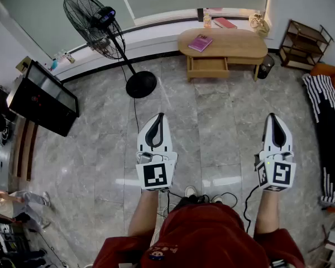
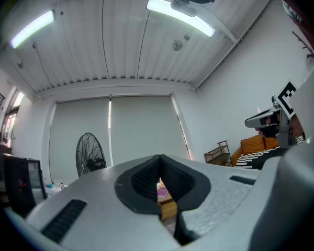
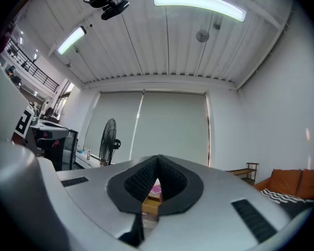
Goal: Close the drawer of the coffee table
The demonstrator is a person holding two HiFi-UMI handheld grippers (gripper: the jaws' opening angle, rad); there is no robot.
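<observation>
Both grippers are out in front of me over the grey marble floor (image 1: 212,127), pointing roughly level toward the far wall. Left gripper (image 1: 159,116) has its jaws pinched together at the tips with nothing in them. You can see daylight through the little loop behind the pads, but that's just the room showing through. Right gripper (image 1: 272,116) is the same deal: clamped fully together, holding nothing.

The coffee table (image 1: 234,43) sits across the room by the window wall, well apart from both grippers. Its drawer (image 1: 207,67) is sticking out of the front toward me, so not pushed in yet. There's a pink book (image 1: 200,42) on top of the table near the left end, and another reddish one (image 1: 225,22) on the sill behind.

Off to the left stands a black pedestal fan (image 1: 95,22), and nearer me a black cabinet (image 1: 42,98). Right side has a small wooden shelf (image 1: 306,42) and a sofa with a black-and-white striped throw (image 1: 326,133). A dark bin (image 1: 266,66) stands just beside the table's right leg.
</observation>
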